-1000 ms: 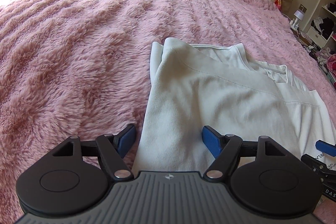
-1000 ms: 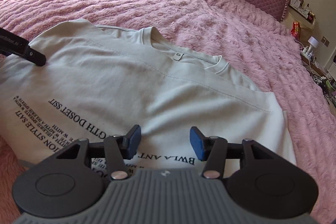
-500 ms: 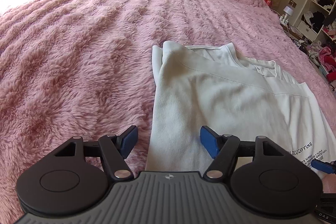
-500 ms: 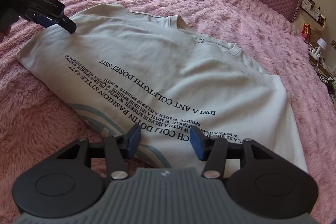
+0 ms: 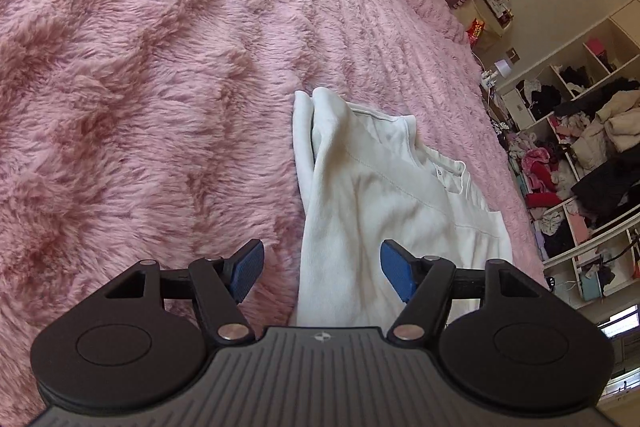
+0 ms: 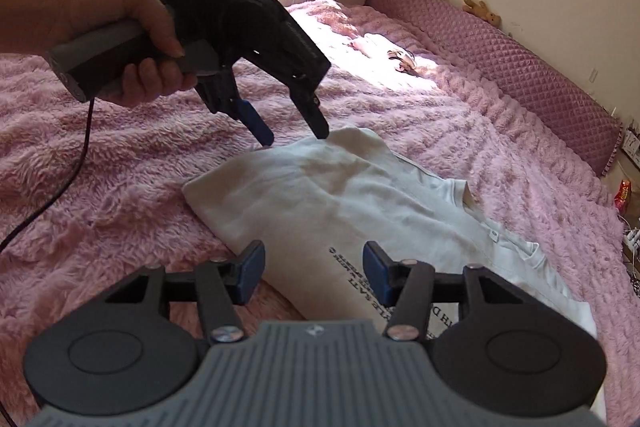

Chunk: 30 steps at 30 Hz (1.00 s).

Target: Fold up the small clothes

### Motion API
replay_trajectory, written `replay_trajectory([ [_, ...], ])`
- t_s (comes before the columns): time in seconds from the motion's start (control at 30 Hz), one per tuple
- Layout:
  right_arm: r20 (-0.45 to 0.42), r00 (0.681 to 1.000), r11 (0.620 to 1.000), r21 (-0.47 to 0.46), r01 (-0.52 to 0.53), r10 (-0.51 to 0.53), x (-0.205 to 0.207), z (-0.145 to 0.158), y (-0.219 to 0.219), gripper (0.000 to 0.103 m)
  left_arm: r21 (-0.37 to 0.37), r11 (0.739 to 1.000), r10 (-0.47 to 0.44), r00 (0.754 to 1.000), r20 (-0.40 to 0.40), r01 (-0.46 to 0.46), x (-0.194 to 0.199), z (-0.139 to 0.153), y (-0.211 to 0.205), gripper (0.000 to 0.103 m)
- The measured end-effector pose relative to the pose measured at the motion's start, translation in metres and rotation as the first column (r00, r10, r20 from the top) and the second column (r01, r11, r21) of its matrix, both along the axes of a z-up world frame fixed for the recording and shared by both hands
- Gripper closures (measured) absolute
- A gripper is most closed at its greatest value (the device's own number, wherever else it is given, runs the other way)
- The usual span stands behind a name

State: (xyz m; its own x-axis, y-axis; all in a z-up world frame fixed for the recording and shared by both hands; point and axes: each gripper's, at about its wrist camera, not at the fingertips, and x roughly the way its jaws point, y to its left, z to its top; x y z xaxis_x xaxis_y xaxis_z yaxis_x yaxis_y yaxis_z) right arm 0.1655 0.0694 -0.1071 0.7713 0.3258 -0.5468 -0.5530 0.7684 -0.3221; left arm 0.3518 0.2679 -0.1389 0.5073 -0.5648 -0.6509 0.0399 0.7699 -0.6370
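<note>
A hand (image 6: 120, 39) holds the left tool (image 6: 294, 139) tilted down, jaws apart after narrowing slightly, nothing between them, tips just above the white T-shirt's (image 6: 340, 203) folded sleeve edge. The right tool (image 6: 312, 273), jaws apart and empty, hovers over the shirt's printed front on the pink bed (image 6: 120, 187).

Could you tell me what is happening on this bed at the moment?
A person is folding a white T-shirt laid on a pink fluffy blanket, with a handheld gripper in each hand. One side is already folded over the printed front. The left gripper hovers open at the shirt's folded far corner, its jaws having just narrowed a little with nothing clamped. The right gripper is open above the near part, holding nothing.
</note>
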Motion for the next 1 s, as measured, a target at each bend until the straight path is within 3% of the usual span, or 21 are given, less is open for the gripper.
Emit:
replay_trajectory([
  [0.17, 0.060, 0.993, 0.986, -0.140, -0.088, 0.097, -0.003, -0.022, 0.059, 0.052, -0.055, 0.998, -0.003, 0.998, -0.057, 0.000, 0.027, -0.021, -0.003, 0.025],
  [0.27, 0.109, 0.985, 0.965, -0.241, -0.104, 0.133, -0.006, -0.036, 0.079, 0.052, -0.131, 0.991, -0.022, 0.997, -0.074, 0.012, 0.043, -0.027, -0.002, 0.023],
  [0.43, 0.120, 0.980, 0.947, -0.301, -0.114, 0.156, -0.001, -0.052, 0.097, 0.051, -0.191, 0.981, -0.035, 0.995, -0.094, 0.017, 0.068, -0.036, -0.008, 0.023],
  [0.67, 0.269, 0.946, 0.919, -0.390, -0.064, 0.180, 0.007, -0.064, 0.118, 0.049, -0.254, 0.967, -0.024, 0.994, -0.105, -0.004, 0.093, -0.047, -0.023, 0.020],
  [0.73, 0.268, 0.946, 0.921, -0.382, -0.069, 0.183, 0.009, -0.065, 0.117, 0.056, -0.257, 0.966, -0.017, 0.995, -0.099, -0.009, 0.095, -0.047, -0.025, 0.019],
  [0.77, 0.257, 0.949, 0.927, -0.368, -0.077, 0.182, 0.010, -0.064, 0.115, 0.072, -0.264, 0.964, -0.019, 0.996, -0.091, -0.006, 0.096, -0.047, -0.026, 0.019],
  [0.83, 0.245, 0.954, 0.933, -0.350, -0.080, 0.174, 0.009, -0.063, 0.113, 0.095, -0.273, 0.962, -0.022, 0.997, -0.071, 0.002, 0.095, -0.046, -0.027, 0.030],
  [0.87, 0.251, 0.953, 0.936, -0.343, -0.078, 0.172, 0.009, -0.063, 0.112, 0.100, -0.266, 0.964, -0.024, 0.997, -0.069, 0.004, 0.094, -0.046, -0.028, 0.035],
  [0.93, 0.272, 0.947, 0.938, -0.338, -0.071, 0.170, 0.008, -0.062, 0.109, 0.103, -0.239, 0.971, -0.039, 0.996, -0.081, 0.018, 0.094, -0.047, -0.028, 0.064],
  [1.0, 0.261, 0.954, 0.950, -0.304, -0.067, 0.151, 0.003, -0.058, 0.100, 0.103, -0.243, 0.970, -0.013, 0.995, -0.098, -0.011, 0.092, -0.047, -0.021, 0.082],
])
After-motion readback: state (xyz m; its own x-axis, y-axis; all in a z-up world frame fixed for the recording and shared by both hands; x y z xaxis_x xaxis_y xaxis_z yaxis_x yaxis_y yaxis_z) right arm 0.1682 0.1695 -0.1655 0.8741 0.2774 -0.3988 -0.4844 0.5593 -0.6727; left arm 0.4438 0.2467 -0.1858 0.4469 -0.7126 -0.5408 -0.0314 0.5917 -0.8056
